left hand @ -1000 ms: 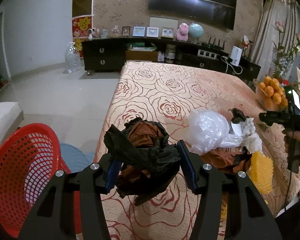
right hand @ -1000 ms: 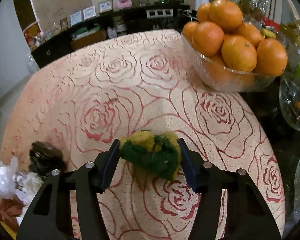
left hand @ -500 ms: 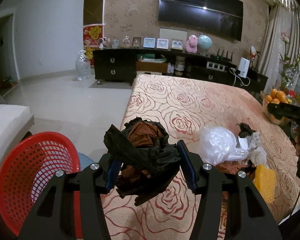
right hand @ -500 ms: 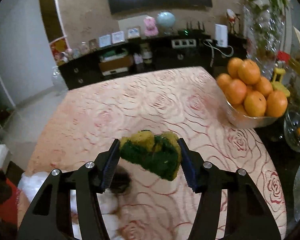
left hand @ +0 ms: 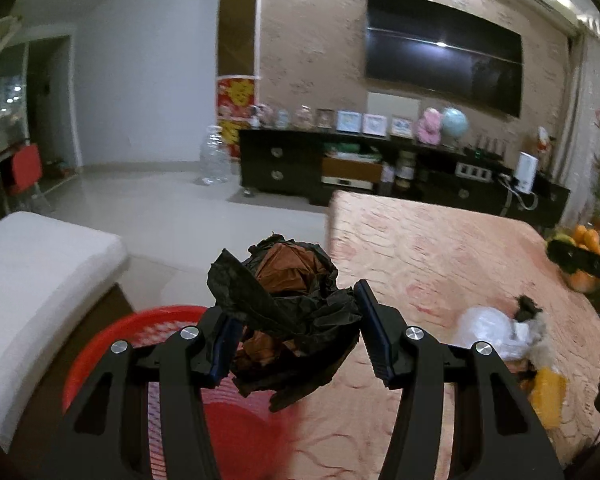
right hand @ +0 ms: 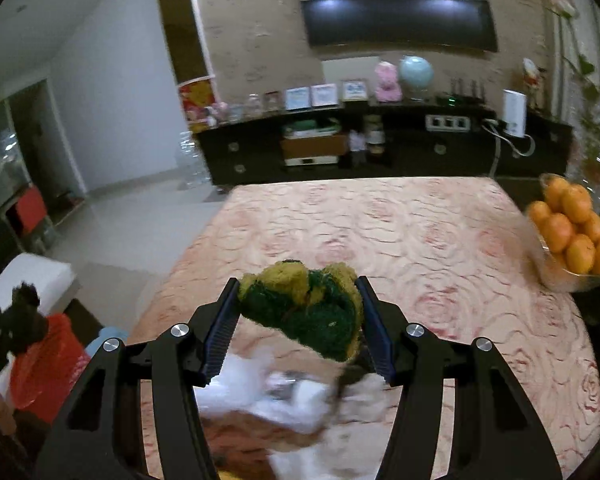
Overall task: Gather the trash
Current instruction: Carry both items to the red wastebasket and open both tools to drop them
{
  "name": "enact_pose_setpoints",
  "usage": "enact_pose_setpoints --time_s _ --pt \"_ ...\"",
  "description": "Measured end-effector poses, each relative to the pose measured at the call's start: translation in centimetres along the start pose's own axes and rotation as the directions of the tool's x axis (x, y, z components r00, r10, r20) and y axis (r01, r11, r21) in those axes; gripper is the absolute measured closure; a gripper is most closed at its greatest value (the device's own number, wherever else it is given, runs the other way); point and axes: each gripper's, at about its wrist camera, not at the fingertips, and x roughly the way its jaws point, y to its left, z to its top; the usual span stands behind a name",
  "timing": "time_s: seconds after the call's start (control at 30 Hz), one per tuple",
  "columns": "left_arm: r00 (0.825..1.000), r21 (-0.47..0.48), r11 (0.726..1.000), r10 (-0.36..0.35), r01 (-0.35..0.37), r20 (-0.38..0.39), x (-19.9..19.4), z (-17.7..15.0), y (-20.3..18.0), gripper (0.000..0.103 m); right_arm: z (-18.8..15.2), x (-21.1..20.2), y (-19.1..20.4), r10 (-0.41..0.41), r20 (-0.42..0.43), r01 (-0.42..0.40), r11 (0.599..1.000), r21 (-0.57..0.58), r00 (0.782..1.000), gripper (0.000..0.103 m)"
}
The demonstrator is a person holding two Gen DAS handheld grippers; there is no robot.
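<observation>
My left gripper is shut on a crumpled black bag with brown paper inside and holds it in the air above the rim of a red mesh basket beside the table. My right gripper is shut on a green and yellow scouring sponge and holds it above the table. Under it lies a pile of trash with white plastic. The pile also shows in the left wrist view as a white plastic bag, dark scraps and a yellow piece.
The table has a pink rose-patterned cloth. A glass bowl of oranges stands at its right edge. A white cushioned seat is left of the basket. A dark sideboard and a wall TV are beyond.
My left gripper has lifted and swung left with the black bag, so the basket now lies under it. My right gripper has risen and pulled back over the trash pile with the sponge.
</observation>
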Motion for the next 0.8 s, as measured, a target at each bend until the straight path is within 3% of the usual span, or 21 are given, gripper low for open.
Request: enact_pose_setpoints --time_s 0.23,0.5,0.63,0.8 --pt "0.993 -0.043 0.992 0.117 -0.118 -0.011 -0.8 0.6 6.5 0.051 -0.5 0.1 4.8 0.077 -0.003 -0.077 0.996 -0.049 0.997 0.047" --pt "0.986 -0.09 0.983 0.154 -0.16 -0.065 -0.4 -0.7 10.5 0.051 -2.1 1.8 11.4 0.161 -0.083 -0.17 0.979 -0.115 0.983 0.047" --pt "0.982 -0.085 0.984 0.147 -0.157 -0.114 0.4 -1.8 11.4 0.051 -3.0 2.5 15.5 0.232 -0.129 -0.25 0.957 -0.146 0.964 0.047" --pt "0.977 -0.064 0.985 0.15 -0.161 -0.155 0.9 -2.8 12.2 0.051 -3.8 3.3 21.0 0.328 -0.196 -0.362 0.916 -0.175 0.924 0.047"
